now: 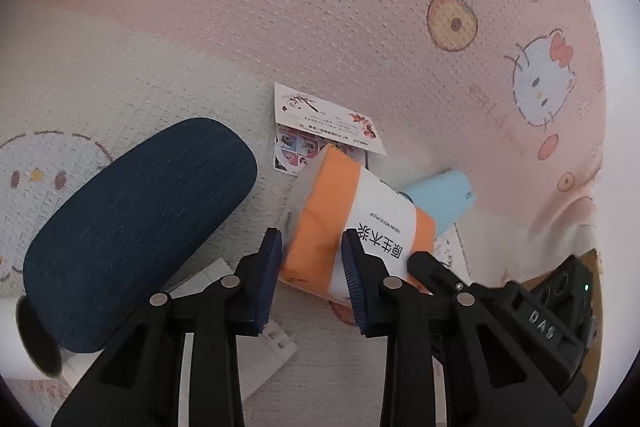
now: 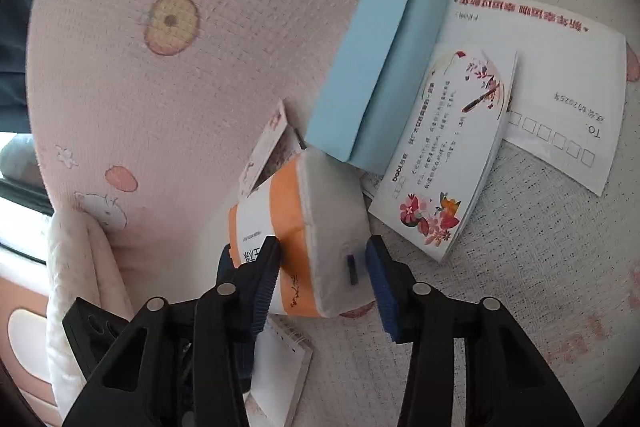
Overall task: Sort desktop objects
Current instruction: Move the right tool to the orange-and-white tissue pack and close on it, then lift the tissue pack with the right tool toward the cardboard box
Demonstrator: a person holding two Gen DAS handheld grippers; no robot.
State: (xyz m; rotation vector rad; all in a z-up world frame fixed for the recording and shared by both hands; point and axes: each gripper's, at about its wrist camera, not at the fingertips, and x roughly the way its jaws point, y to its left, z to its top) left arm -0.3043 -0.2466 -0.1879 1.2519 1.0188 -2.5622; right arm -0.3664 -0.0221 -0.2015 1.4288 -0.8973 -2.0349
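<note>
Black left gripper nearest the lens, blue pads clamped on 1 end of an orange-and-white tissue pack. Right gripper at the pack's other end, left pad against the orange wrapper, right pad just beside the white end; contact there hard to judge. Pack lifted slightly, tilted over a pink and cream cartoon-print cloth covering the desk. Dark blue oval case to the pack's left in the left wrist view. Light blue box behind the pack, next to a floral card stack lying on a white postcard. Small spiral notepad under the right gripper. Cloth edge hanging at the far left of the right wrist view.
</note>
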